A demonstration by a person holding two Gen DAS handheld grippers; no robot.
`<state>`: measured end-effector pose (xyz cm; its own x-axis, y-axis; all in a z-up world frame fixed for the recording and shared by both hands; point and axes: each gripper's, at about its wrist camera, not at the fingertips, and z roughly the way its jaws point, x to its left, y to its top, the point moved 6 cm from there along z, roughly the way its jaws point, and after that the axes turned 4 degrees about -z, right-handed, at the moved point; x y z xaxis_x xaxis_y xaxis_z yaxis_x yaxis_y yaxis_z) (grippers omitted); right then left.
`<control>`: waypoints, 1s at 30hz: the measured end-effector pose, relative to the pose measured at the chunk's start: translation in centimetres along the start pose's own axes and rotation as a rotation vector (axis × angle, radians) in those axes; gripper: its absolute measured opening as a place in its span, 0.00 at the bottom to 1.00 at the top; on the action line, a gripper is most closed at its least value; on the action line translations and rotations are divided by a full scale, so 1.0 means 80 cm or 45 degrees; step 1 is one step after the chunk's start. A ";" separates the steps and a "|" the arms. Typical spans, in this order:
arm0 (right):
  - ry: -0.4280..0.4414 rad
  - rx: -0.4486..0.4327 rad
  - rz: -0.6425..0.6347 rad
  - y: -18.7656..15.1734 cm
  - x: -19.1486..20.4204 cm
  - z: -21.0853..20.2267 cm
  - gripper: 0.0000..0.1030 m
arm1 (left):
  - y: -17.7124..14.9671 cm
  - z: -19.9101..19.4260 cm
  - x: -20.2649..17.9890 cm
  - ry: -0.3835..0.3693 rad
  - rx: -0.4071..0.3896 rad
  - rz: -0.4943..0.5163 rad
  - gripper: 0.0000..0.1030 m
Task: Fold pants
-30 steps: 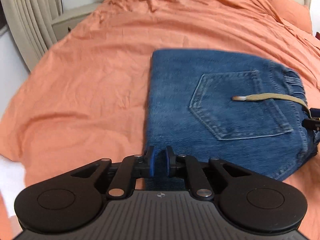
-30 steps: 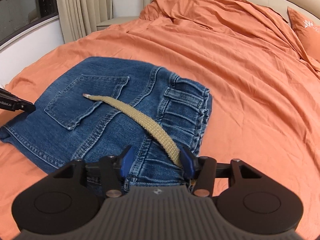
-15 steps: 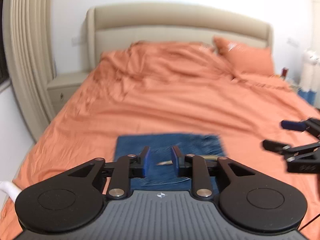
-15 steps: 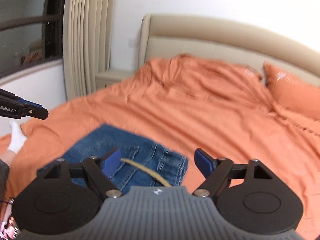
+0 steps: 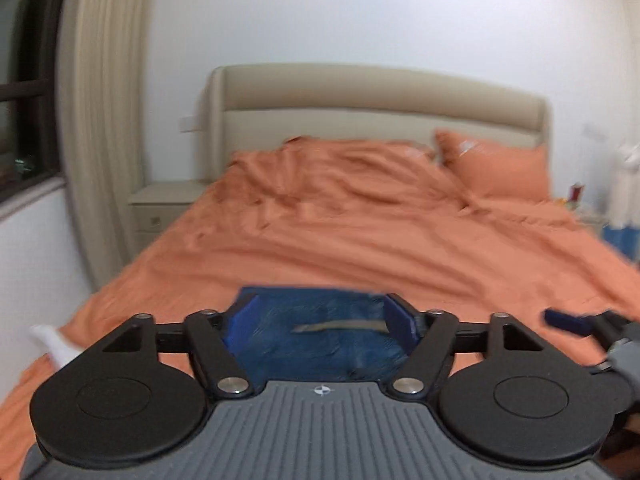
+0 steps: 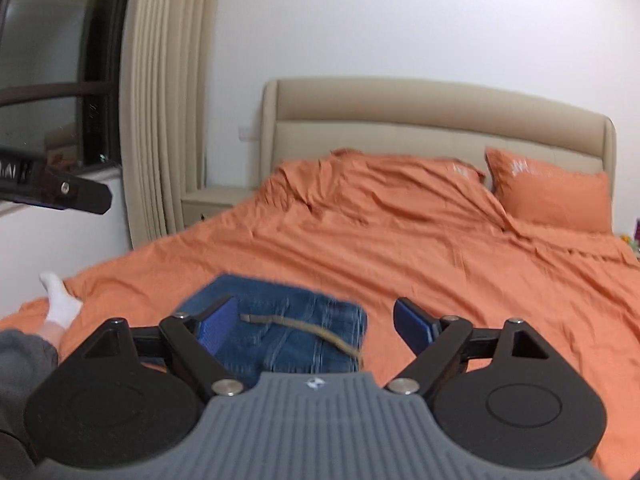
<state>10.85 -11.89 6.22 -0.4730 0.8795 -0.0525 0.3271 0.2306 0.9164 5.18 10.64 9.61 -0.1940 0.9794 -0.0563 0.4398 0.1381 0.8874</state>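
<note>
Both tools off jeans (image 6: 280, 336) now, lifted back vs. a second ago. Left tool (image 5: 322, 316) and right tool (image 6: 316, 320) spread wide, empty. Jeans folded compact near bed (image 6: 400, 248) foot edge. Fold looks done.

1. Pants (image 6: 280, 332): blue denim, coarse weave, stitched seams noted.
2. Belt (image 6: 308, 326): tan woven webbing.
3. Bedspread (image 6: 400, 248): orange cloth, matt, creased.
4. Headboard (image 6: 420, 120): beige padded upholstery, smooth.

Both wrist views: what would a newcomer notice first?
The folded jeans lie as a compact blue block near the foot of the orange bed, a tan belt strap across them. The left gripper and right gripper hang above, open and empty.
</note>
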 end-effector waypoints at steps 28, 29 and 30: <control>-0.008 0.197 0.066 -0.101 0.038 0.064 0.79 | -0.146 0.090 0.010 0.193 0.304 0.026 0.83; -0.012 0.192 0.068 -0.101 0.037 0.063 0.79 | -0.146 0.090 0.010 0.195 0.304 0.030 0.83; -0.014 0.187 0.068 -0.100 0.035 0.061 0.79 | -0.146 0.088 0.008 0.195 0.304 0.034 0.83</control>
<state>10.89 -9.22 -3.21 -0.4433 0.8963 -0.0101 0.4681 0.2411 0.8501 6.10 10.68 -4.01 -0.3020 0.9519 0.0516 0.6372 0.1614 0.7536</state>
